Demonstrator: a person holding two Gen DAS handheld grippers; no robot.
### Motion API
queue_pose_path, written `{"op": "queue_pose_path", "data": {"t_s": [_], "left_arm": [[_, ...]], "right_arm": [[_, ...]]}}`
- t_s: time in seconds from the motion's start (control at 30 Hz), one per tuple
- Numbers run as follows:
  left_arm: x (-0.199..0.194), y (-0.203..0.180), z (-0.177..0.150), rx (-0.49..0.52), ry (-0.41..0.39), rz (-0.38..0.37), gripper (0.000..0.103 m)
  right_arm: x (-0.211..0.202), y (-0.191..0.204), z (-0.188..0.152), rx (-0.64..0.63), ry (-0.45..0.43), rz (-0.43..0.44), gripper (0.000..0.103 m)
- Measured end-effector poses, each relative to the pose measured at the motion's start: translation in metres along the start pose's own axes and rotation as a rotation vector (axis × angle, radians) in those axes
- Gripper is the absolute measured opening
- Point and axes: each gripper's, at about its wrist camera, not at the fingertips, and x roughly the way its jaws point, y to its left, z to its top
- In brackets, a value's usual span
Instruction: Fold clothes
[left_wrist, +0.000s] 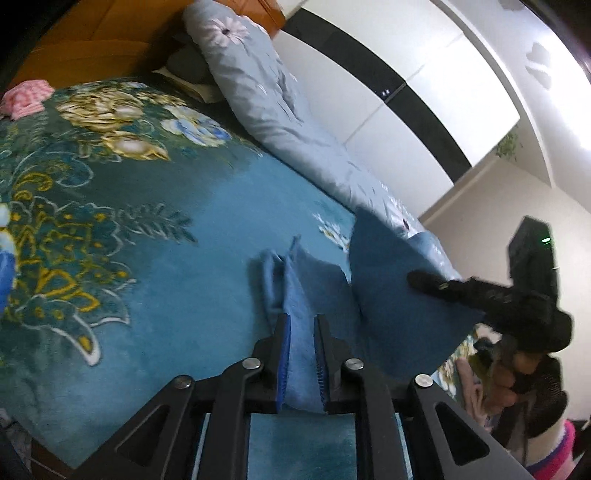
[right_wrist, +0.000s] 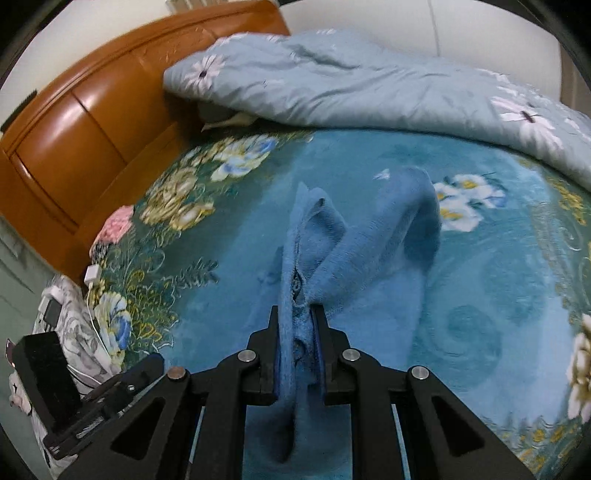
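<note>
Both grippers are up over the bed (right_wrist: 498, 295) with 1 blue fleece garment (right_wrist: 369, 240) strung between them. In the right wrist view the right gripper (right_wrist: 299, 325) pinches a thick bunched edge of the cloth, the pads pressed into the pile on both sides, and the rest of the garment trails forward and droops onto the teal flowered blanket. In the left wrist view the left gripper (left_wrist: 300, 332) has a band of the same blue cloth running between its 2 fingers (left_wrist: 282, 354); the jaws stand a little apart and the cloth fills the gap, but whether the pads truly squeeze it cannot be told from here. Farther right in that view a flap of the garment stands lifted beside the other black tool, with the person's hand (left_wrist: 511, 384) behind it. A pale blue quilt (right_wrist: 369, 85) is heaped along the far side of the bed, well apart from the work. As for handling, the fleece looks light, soft and floppy: it sags wherever it is unsupported and would keep no crease by itself. The fuzzy surface should grip the pads well, so slipping seems unlikely on a firm pinch. The sensible hold is at seams or corners, 2 layers pinched together, with the edge kept taut between the hands so the fold falls straight on the blanket.
</note>
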Motion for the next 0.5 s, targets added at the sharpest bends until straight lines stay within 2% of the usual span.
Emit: {"op": "queue_pose_path", "data": {"t_s": [0.27,0.5], "left_arm": [[-0.003,0.012,-0.002,-0.039,0.01,0.007,0.021],[0.0,0.019,-0.005,-0.074,0.023,0.014,0.024]], "right_arm": [[0.045,0.027,-0.018,-0.042,0.068,-0.02,0.015],[0.077,0.035,-0.035,-0.074,0.137,-0.045,0.015]]}}
